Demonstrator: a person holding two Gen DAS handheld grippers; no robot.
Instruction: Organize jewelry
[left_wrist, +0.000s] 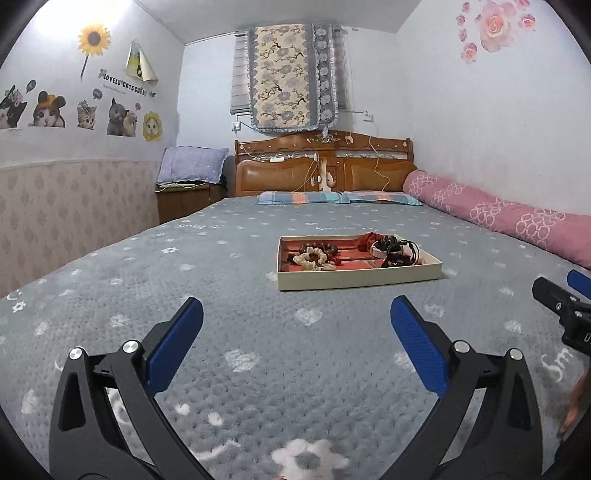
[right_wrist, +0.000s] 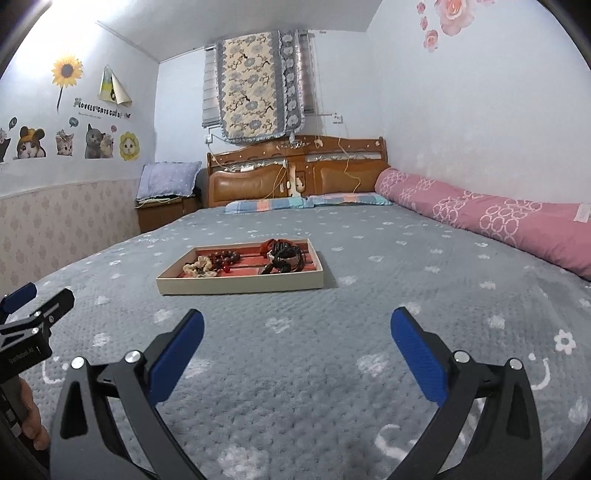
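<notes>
Grey bedspread (left_wrist: 221, 258) carries the jewelry tray (left_wrist: 358, 278) ahead of both wide, empty fingers (left_wrist: 177, 343), so reaching forward likely comes next.

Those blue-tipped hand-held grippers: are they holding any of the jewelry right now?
No. The left hand-held gripper and the right hand-held gripper are both open and empty above the bedspread; the jewelry lies in the tray.

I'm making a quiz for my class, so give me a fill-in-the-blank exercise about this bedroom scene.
1. The tray of jewelry sits on the ____.
2. Both the left gripper and the right gripper are ____.
3. The sunflower sticker is on the ____ wall.

Missing words: bed; open; left
</notes>
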